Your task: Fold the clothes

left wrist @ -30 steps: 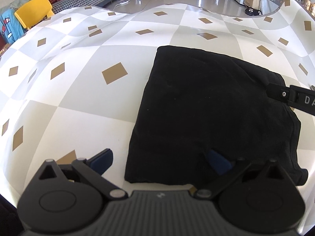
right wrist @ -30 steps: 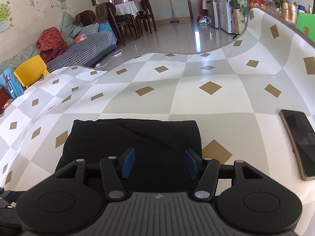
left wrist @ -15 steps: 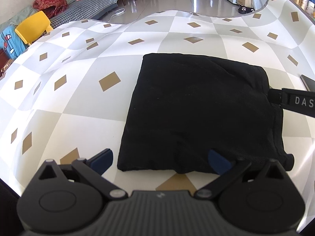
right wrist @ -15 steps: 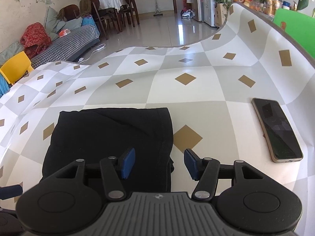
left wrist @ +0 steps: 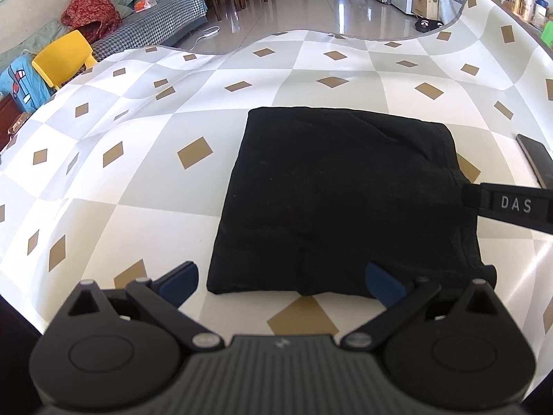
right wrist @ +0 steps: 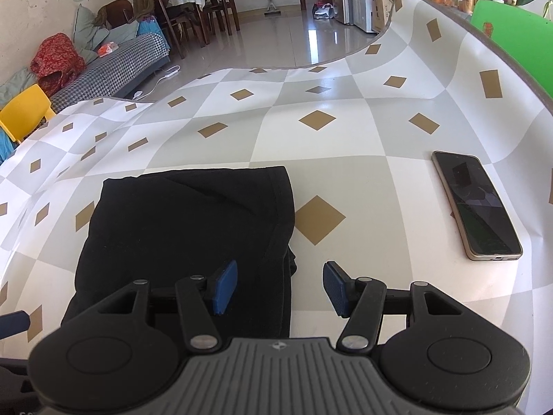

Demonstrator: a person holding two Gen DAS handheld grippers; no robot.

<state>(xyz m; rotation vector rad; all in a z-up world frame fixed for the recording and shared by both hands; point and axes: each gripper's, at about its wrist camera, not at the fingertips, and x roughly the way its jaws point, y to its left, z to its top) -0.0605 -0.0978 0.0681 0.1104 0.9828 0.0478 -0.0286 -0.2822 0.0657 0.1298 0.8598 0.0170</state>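
A black garment (left wrist: 342,200) lies folded into a neat rectangle on the checkered tablecloth (left wrist: 138,173). My left gripper (left wrist: 281,285) hovers above its near edge, jaws wide apart, nothing between the blue pads. In the right wrist view the same garment (right wrist: 186,228) fills the lower left, and my right gripper (right wrist: 280,288) stands open over its right edge, holding nothing. One finger of the right gripper, marked DAS (left wrist: 511,204), reaches in from the right in the left wrist view.
A dark phone (right wrist: 475,205) lies on the tablecloth to the right of the garment. The cloth curls up at the far edge. Beyond the table are a yellow chair (left wrist: 64,57), a sofa and a dining set.
Both grippers have pulled back and risen slightly from the garment, which now shows smaller and whole. The phone has come further into view on the right.
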